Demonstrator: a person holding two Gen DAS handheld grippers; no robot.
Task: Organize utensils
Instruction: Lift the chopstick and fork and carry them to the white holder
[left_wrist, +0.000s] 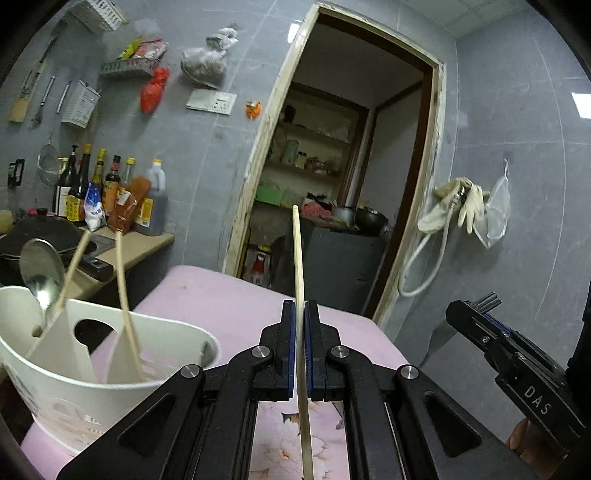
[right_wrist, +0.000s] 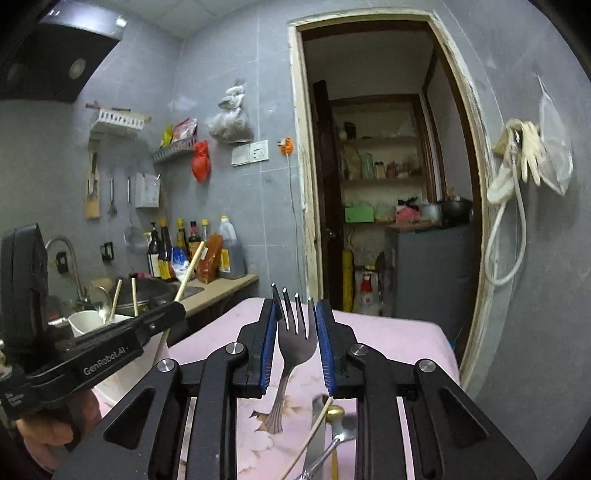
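**Chopstick and fork lifted, holder waiting at the near left**

While both tools are raised off the pink floral tablecloth (left_wrist: 236, 295), each carries one utensil. The left gripper (left_wrist: 300, 347) is clamped tight on a single pale chopstick (left_wrist: 297, 266), which runs up between the blue pads and pokes well past the fingertips toward the doorway. The right gripper (right_wrist: 295, 343) is closed on a dark metal fork (right_wrist: 295, 332) at its head, tines pointing away and the handle hanging below the pads; the jaws stand only as far apart as the fork's head.

The white utensil holder (left_wrist: 92, 391) sits on the table's near left edge, with a steel spoon (left_wrist: 42, 284) and two more chopsticks (left_wrist: 125, 295) already leaning in its compartments. On the cloth under the right gripper, more cutlery lies loose: a chopstick (right_wrist: 314, 432), a gold-tipped spoon (right_wrist: 341, 424) and what looks like a knife blade.

The risks, as I judge them:

- The chopstick is held along its shaft by a narrow pinch; a sharp swing toward the holder could let it pivot or slide out.
- Its long free end could strike the leaning chopsticks and spoon, tipping the light holder off the table edge.
- The fork, gripped by its curved head, may twist on release and land in the wrong compartment.
- Both grippers heading left together could collide.
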